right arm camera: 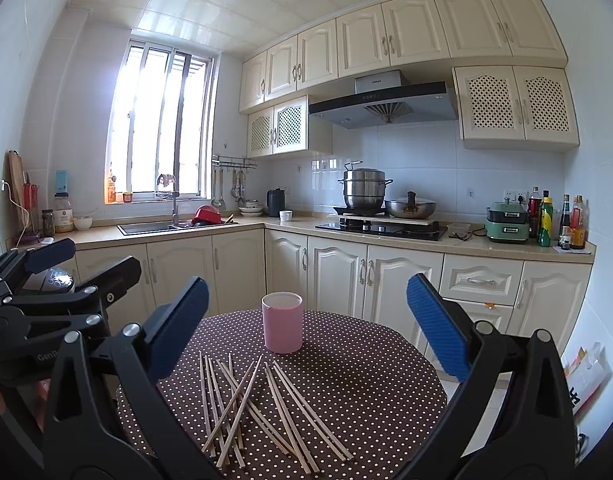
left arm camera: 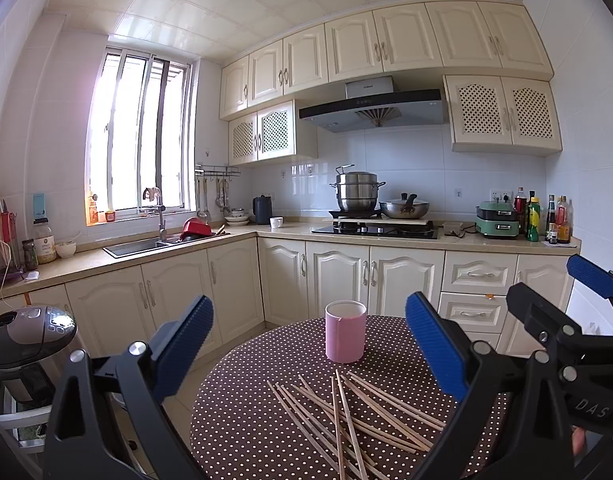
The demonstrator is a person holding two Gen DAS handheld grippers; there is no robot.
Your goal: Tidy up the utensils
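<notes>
Several wooden chopsticks [left arm camera: 346, 420] lie scattered on a round table with a brown polka-dot cloth [left arm camera: 266, 360]. A pink cylindrical cup [left arm camera: 345, 330] stands upright beyond them. My left gripper [left arm camera: 310, 348] is open and empty, raised above the table before the chopsticks. My right gripper [right arm camera: 306, 320] is open and empty too, at a similar height. In the right wrist view the chopsticks [right arm camera: 258, 404], the cup [right arm camera: 282, 322] and the cloth [right arm camera: 366, 360] show between its fingers. The right gripper shows at the right of the left wrist view [left arm camera: 554, 300]; the left gripper shows at the left of the right wrist view [right arm camera: 86, 260].
A rice cooker [left arm camera: 26, 340] stands on a cart left of the table. Cream kitchen cabinets [left arm camera: 338, 272] run behind the table, with a sink [left arm camera: 138, 246] and a stove with pots [left arm camera: 370, 224] on the counter. Floor lies between table and cabinets.
</notes>
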